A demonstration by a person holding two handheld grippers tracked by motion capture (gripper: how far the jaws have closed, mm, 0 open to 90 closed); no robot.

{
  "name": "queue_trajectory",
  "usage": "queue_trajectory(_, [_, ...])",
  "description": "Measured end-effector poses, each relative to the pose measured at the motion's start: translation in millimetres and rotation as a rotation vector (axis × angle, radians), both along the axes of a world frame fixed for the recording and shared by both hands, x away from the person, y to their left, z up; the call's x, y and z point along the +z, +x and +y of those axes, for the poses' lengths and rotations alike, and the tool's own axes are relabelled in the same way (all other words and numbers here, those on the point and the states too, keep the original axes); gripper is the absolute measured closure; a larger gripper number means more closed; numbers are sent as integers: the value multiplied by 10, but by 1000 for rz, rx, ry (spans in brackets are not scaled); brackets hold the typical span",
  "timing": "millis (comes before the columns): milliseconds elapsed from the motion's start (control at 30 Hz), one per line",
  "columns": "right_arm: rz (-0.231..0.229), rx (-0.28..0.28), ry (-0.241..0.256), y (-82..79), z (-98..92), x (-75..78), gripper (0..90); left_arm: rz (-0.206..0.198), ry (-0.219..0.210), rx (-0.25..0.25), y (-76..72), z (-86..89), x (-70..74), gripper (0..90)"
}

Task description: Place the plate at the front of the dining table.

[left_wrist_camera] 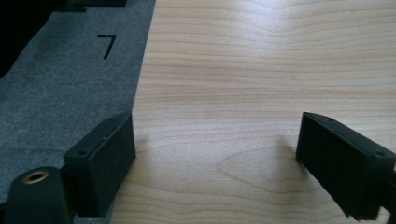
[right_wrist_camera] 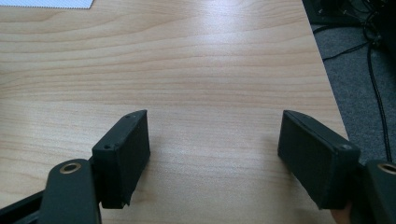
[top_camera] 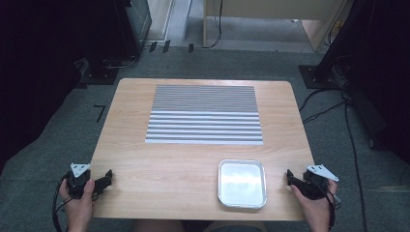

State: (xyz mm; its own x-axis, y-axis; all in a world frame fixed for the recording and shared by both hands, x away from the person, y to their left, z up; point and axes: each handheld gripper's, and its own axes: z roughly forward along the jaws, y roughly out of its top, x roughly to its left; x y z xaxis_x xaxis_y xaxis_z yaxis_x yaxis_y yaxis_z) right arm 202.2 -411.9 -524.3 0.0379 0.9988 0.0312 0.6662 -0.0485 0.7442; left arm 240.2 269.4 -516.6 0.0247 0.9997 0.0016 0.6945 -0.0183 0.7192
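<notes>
Currently we see the left gripper (top_camera: 107, 178) at the wooden table's (top_camera: 159, 164) near-left edge and the right gripper (top_camera: 290, 177) at its near-right edge, both with jaws spread wide and holding nothing. Between them, nearer the right gripper, sits a metal tray (top_camera: 241, 183), nothing in it. A striped mat (top_camera: 205, 114) lies mid-table, farther back.

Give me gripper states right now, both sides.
Left gripper: open, holding nothing, at the table's left edge.
Right gripper: open, holding nothing, at its right edge.
</notes>
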Motion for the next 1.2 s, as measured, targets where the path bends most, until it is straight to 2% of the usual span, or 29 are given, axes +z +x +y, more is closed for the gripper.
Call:
queue_trajectory(100, [0, -1, 0, 0, 0, 0, 250, 5, 3, 3, 5, -2, 4, 101])
queue_trajectory(233, [-1, -8, -2, -5, -1, 0, 250, 1, 34, 12, -2, -44, 24, 104])
queue_trajectory(267, [-1, -13, -1, -9, -2, 1, 242, -7, 19, 7, -9, -75, 42, 106])
queue_trajectory(367, [-2, -24, 9, -21, -16, 1, 239, -22, 24, 14, -16, -127, 76, 106])
queue_trajectory(400, [-2, -37, 12, -34, -28, 2, 227, -43, 58, 23, -24, -211, 129, 106])
queue_trajectory(467, [-1, -43, 11, -37, -34, 1, 221, -51, 66, 24, -28, -255, 156, 109])
queue_trajectory(500, [-1, -48, 11, -39, -38, 4, 217, -59, 45, 22, -32, -293, 180, 109])
queue_trajectory(533, [-4, -52, 16, -41, -41, 15, 210, -66, -7, 13, -35, -359, 216, 109])
queue_trajectory(633, [-7, -57, 22, -43, -42, 28, 204, -68, 1, 3, -36, -442, 238, 109])
queue_trajectory(667, [-13, -55, 31, -54, -31, 49, 200, -71, 2, -20, -35, -520, 259, 109])
queue_trajectory(733, [-15, -55, 32, -59, -25, 58, 198, -74, -1, -28, -34, -558, 269, 109])
queue_trajectory(833, [-35, -44, 35, -92, -9, 132, 185, -79, -6, -60, -36, -706, 290, 109])
queue_trajectory(1033, [-67, -44, 54, -125, -20, 226, 175, -71, -1, -99, -28, -890, 279, 109])
queue_trajectory(1133, [-73, -36, 60, -151, -8, 253, 173, -77, -13, -125, -38, -1040, 312, 109])
queue_trajectory(1167, [-75, -34, 61, -154, -2, 259, 173, -77, -13, -125, -38, -1040, 312, 109])
queue_trajectory(1200, [-78, -32, 62, -155, 3, 265, 173, -82, -20, -143, -42, -1124, 334, 110])
